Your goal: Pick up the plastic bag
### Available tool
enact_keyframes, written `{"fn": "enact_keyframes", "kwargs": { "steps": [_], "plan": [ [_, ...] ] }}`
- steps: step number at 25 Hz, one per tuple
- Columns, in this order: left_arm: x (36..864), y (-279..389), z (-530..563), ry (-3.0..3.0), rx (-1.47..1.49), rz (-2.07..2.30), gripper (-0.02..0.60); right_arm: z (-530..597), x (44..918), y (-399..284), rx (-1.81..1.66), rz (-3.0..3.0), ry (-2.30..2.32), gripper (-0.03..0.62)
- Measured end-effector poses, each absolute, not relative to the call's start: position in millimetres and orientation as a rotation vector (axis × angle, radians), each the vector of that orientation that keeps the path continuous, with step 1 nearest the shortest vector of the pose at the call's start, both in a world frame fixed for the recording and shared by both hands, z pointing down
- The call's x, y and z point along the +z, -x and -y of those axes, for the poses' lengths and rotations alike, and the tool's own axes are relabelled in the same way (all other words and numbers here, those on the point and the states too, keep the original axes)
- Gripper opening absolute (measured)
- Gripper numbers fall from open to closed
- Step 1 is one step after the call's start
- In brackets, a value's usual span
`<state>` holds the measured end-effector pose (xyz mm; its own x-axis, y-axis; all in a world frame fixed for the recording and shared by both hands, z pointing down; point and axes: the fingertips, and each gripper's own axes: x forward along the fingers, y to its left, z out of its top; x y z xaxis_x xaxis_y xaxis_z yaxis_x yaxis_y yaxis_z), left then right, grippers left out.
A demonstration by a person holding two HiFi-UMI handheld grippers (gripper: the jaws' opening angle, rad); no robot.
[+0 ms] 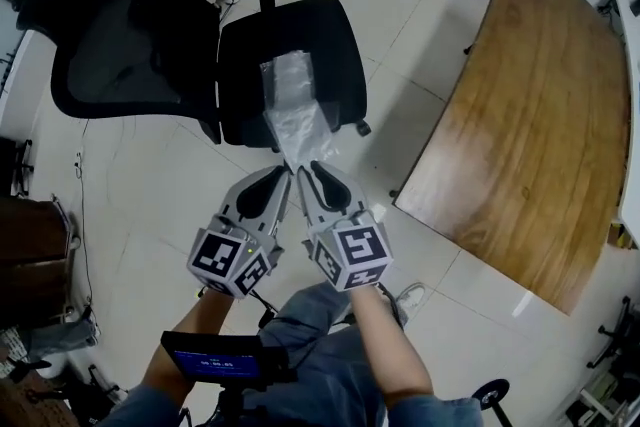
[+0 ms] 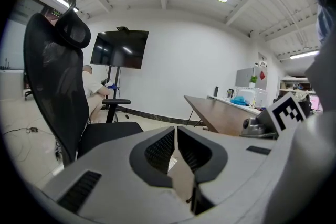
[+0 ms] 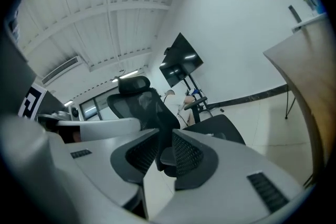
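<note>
Head view has me looking down on a black office chair (image 1: 335,40) standing on the tiled floor (image 1: 150,185), with a wooden table (image 1: 540,115) to its right. The plastic bag (image 1: 293,100) lies lengthwise on the seat, clear and crinkled. Its near end runs off the front edge, right up to my two tong tips. The left gripper (image 1: 283,173) and right gripper (image 1: 303,173) sit side by side, both aimed at that end. In the left gripper view the jaws stand closed to a hairline slit, and I cannot tell whether they pinch the bag. In the right gripper view the jaws stand slightly apart with nothing between the pads.
</note>
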<state>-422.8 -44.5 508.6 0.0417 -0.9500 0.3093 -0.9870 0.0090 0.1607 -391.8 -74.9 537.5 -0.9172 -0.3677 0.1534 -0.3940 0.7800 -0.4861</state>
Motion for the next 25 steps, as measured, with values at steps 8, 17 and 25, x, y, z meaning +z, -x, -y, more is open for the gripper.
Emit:
{"fn": "enact_keyframes", "kwargs": {
  "steps": [8, 17, 25],
  "plan": [
    [557, 436, 53, -1.906, 0.134, 1.985, 0.032, 85, 606, 386, 1.049, 2.831, -0.779, 0.137],
    [589, 445, 49, -1.899, 0.163, 1.932, 0.034, 89, 678, 395, 1.497, 2.638, -0.87, 0.23],
    [598, 456, 47, -1.901, 0.203, 1.916, 0.015, 96, 696, 419, 1.752, 2.573, -0.876, 0.23]
  ]
}}
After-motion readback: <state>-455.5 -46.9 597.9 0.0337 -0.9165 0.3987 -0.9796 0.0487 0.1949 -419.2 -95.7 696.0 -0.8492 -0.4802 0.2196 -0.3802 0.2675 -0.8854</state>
